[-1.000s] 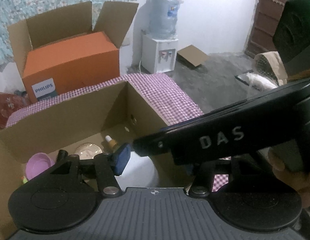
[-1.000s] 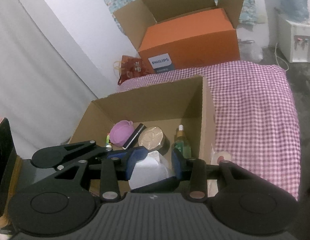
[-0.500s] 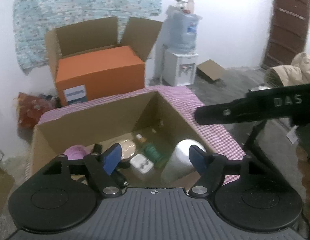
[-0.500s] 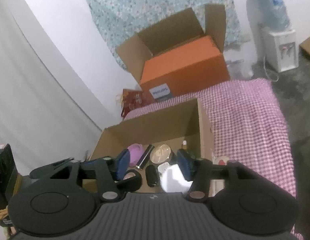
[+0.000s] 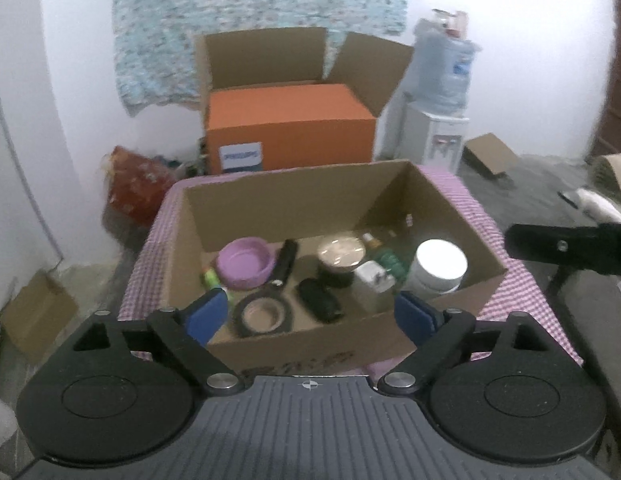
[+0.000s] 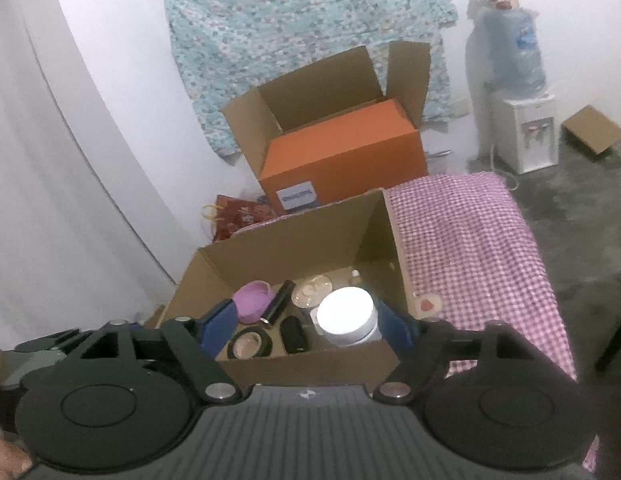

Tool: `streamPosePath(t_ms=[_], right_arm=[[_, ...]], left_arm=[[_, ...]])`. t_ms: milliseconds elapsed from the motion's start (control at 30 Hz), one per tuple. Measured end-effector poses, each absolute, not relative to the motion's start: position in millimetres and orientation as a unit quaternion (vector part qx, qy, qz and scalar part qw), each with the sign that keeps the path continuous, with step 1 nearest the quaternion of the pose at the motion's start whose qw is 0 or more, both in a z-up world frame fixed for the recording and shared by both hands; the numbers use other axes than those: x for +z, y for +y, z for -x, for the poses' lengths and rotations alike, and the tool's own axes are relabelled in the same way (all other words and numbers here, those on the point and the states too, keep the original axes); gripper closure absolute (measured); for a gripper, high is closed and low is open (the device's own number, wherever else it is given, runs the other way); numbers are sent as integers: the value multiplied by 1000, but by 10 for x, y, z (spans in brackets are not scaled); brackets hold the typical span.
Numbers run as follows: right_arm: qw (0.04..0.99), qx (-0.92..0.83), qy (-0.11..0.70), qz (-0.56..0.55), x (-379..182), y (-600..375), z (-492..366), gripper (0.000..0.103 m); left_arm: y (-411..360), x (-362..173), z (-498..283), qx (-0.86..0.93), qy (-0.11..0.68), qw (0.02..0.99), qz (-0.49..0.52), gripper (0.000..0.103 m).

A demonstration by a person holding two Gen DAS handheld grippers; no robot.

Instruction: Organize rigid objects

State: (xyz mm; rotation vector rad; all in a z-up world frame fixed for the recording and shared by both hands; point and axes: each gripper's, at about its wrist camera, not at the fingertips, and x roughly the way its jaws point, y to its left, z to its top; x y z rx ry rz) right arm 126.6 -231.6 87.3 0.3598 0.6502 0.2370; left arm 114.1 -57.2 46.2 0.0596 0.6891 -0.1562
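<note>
Above the cardboard box, left gripper and right gripper, jaws opening, empty.

Behind the bench we see a big open carton, orange on its front with a white label, its flaps raised. On the wall above it hangs a pale blue flowered cloth. To the right we find a white water dispenser with a blue bottle on top, and beside it a flat piece of cardboard on the grey floor. Left of the carton lies a red patterned bag. The bench wears a pink checked cloth.
</note>
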Motion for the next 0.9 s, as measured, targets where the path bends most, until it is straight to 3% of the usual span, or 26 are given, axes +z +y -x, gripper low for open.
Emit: streamPosePath(t_ms=[100, 333, 900], right_arm=[[933, 98, 312, -152, 859, -2189, -1203, 3], [939, 87, 321, -90, 754, -1832, -1199, 1], [933, 67, 345, -72, 577, -1688, -1333, 0]], left_arm=[[-497, 461, -1110, -62, 338, 939, -25, 6], [-405, 444, -1097, -34, 337, 941, -27, 3], [-265, 351, -1115, 0, 361, 933, -16, 2]])
